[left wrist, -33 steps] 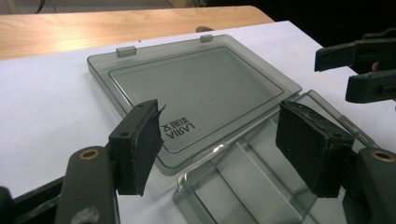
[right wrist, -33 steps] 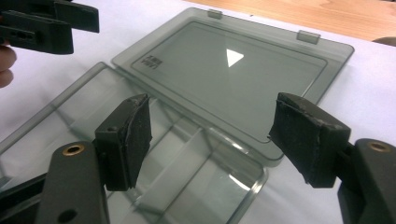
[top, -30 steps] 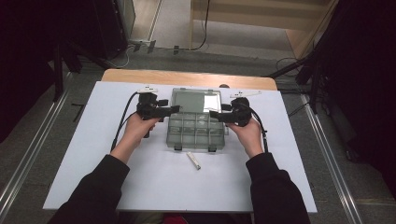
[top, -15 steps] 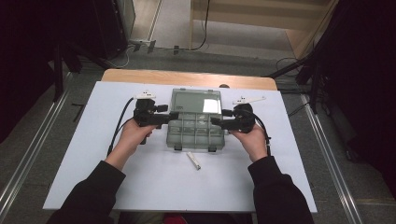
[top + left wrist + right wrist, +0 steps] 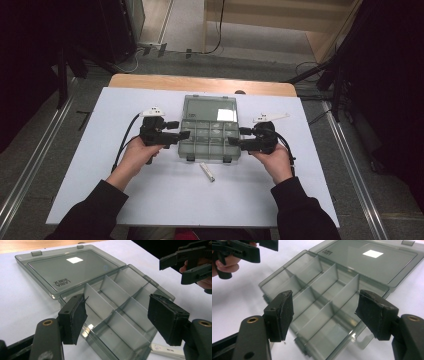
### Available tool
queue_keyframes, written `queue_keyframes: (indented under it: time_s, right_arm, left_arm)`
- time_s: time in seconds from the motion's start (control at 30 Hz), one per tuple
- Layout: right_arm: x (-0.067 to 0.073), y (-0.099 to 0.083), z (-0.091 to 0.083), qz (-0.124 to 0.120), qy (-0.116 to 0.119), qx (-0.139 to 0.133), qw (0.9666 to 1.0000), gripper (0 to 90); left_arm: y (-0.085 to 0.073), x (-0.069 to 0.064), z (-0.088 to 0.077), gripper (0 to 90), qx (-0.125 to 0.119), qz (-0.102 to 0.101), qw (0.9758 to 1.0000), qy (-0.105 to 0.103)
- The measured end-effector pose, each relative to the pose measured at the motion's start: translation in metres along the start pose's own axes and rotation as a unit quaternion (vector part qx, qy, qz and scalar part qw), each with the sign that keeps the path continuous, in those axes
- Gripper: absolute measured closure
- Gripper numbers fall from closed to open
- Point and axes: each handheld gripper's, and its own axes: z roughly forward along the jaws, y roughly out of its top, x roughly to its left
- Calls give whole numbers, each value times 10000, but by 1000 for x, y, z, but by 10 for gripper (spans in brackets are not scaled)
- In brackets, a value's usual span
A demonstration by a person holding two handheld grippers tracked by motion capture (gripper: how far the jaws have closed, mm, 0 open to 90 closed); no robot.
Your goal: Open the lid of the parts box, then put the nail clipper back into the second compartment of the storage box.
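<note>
Two grippers, left gripper (image 5: pixel 184 134) and right gripper (image 5: pixel 234 142), jaws spread, flanking open organizer box (image 5: pixel 207 131), white tube (image 5: pixel 207 172) just before it

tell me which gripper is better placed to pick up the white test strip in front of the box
Probably the right gripper. The white test strip lies on the table just before the open compartment box, right of its middle. Both grippers are open and empty; the left gripper sits a little farther off.
</note>
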Motion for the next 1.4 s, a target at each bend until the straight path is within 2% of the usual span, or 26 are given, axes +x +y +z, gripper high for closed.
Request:
queue_keyframes:
  time_s: [0.13,0.23,0.47,0.73,1.2,1.4]
  right_arm:
    - [4,-4,-5,-11,37,49,10000,301]
    - [8,-7,-8,-63,82,62,9999,301]
    - [14,-12,-9,-86,183,147,9997,302]
    - [23,-20,-14,-112,260,240,9993,302]
    - [34,-36,-24,-108,420,354,9984,301]
    - [35,-42,-29,-115,485,367,9981,301]
  left_arm:
    - [-3,-5,-4,304,8,-7,10000,-78]
    - [-5,-8,-7,305,61,78,9999,-53]
    - [-12,-15,-16,304,119,103,9998,-136]
    - [-19,-23,-25,304,181,238,9993,-208]
    - [-33,-33,-40,304,232,347,9986,-330]
    - [-44,-37,-45,304,368,423,9978,-363]
